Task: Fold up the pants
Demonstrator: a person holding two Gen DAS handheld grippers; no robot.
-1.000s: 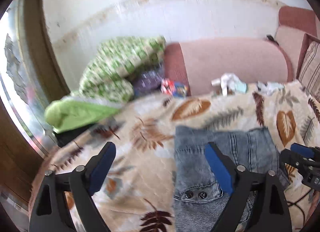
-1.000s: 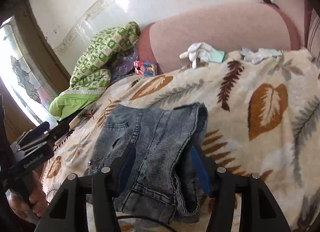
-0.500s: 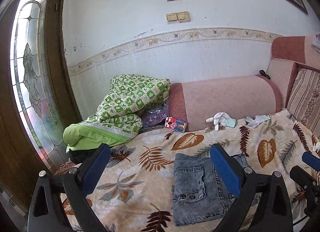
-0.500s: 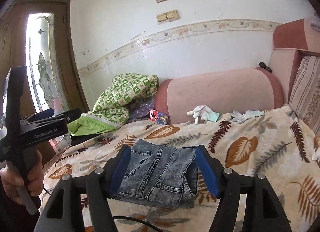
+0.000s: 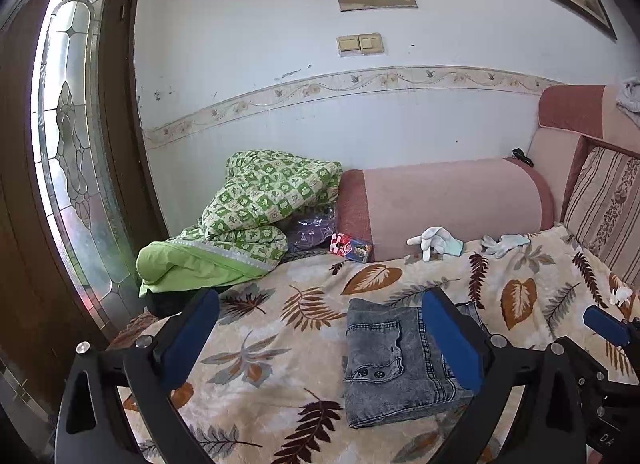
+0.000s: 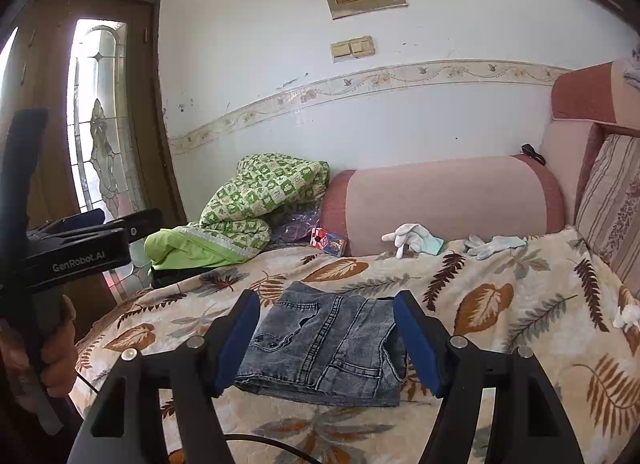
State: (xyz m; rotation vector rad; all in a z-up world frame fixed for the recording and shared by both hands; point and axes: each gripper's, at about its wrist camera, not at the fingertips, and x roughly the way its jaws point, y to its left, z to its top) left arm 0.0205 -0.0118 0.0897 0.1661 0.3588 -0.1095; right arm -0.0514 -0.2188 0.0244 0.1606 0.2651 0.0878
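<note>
Two tongs spread with nothing pinched – left tongs [image 5: 320, 338] widest, right tongs [image 6: 326, 338] just lately widening, folded grey denim pants [image 6: 324, 344] flat on leaf-print bedcover [image 6: 500, 296] just beyond their tips – white gloves [image 6: 416, 238] farther off.

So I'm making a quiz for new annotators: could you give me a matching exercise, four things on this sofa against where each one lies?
Things:
1. jeans
2. green quilt
3. white glove
4. striped cushion

Places:
A. heaped at the end by the door
B. against the pink bolster, on the leaf blanket
C. folded flat, nearest the cameras
D. upright along the right edge

Pairs: 1-C, 2-A, 3-B, 4-D
</note>
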